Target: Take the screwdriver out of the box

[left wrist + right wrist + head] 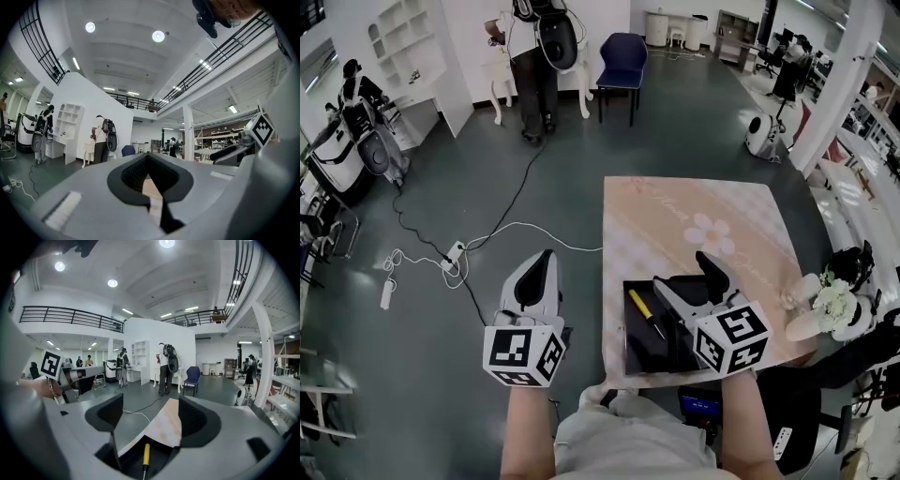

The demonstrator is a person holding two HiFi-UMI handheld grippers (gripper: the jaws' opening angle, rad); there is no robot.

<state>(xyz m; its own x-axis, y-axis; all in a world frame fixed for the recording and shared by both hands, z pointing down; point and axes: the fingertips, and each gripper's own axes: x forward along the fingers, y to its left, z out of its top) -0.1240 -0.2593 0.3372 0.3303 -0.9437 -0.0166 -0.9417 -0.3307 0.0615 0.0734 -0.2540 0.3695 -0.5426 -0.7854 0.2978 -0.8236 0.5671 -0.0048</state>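
A black box (pixel 630 354) lies open at the near edge of the table (pixel 694 206), which has a pale floral cloth. Inside it rests the screwdriver (pixel 641 307), with a yellow handle and a dark shaft. My right gripper (pixel 686 274) hangs just above the box's right half, open, with nothing between its fingers. In the right gripper view the screwdriver (pixel 146 454) lies low between the spread jaws of that gripper (pixel 151 416). My left gripper (pixel 544 258) is off the table's left side, over the floor, with its jaws together and empty; the left gripper view shows this gripper (pixel 149 176) shut.
White cables and a power strip (pixel 455 253) lie on the grey floor at the left. A blue chair (pixel 622 58) and a standing person (pixel 534 66) are far back. White flowers (pixel 834 305) sit off the table's right edge.
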